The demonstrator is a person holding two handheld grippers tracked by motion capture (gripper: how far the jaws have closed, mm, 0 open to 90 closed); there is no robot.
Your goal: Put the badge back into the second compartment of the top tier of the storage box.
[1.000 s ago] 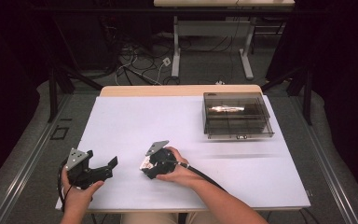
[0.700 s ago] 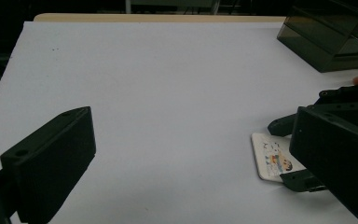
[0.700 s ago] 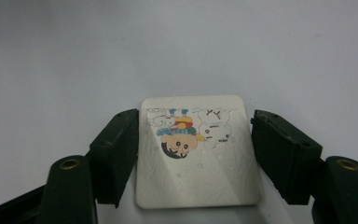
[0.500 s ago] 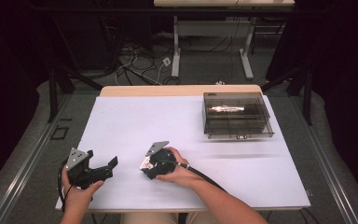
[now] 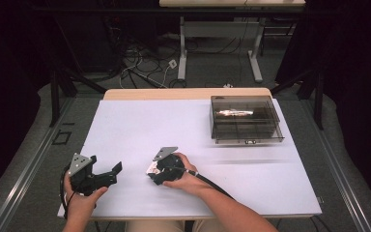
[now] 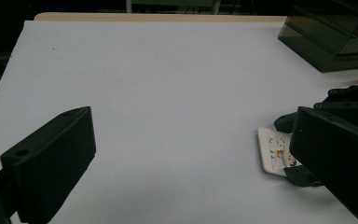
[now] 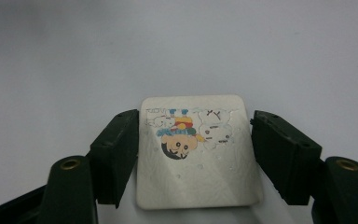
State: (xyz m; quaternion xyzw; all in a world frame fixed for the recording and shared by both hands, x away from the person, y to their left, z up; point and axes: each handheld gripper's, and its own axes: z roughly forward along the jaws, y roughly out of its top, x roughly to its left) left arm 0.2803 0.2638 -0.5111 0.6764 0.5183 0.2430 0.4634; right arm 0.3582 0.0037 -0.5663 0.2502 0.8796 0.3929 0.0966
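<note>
A smoked clear box (image 5: 246,119) is sitting at the far right of the white counter (image 5: 183,130), well apart from both hands, with nothing lying in between. Nothing is differing from a second ago. The right tool (image 7: 193,149) is clamping a cartoon card (image 7: 196,154) flat on the counter; the left tool (image 6: 191,158) is gaping wide, empty.

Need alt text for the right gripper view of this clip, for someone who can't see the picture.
Two black jaws of the right tool close on the side edges of a small white card with a cartoon child printed on it, upside down in this view. The card sits just above a plain white table that runs into the background.
</note>
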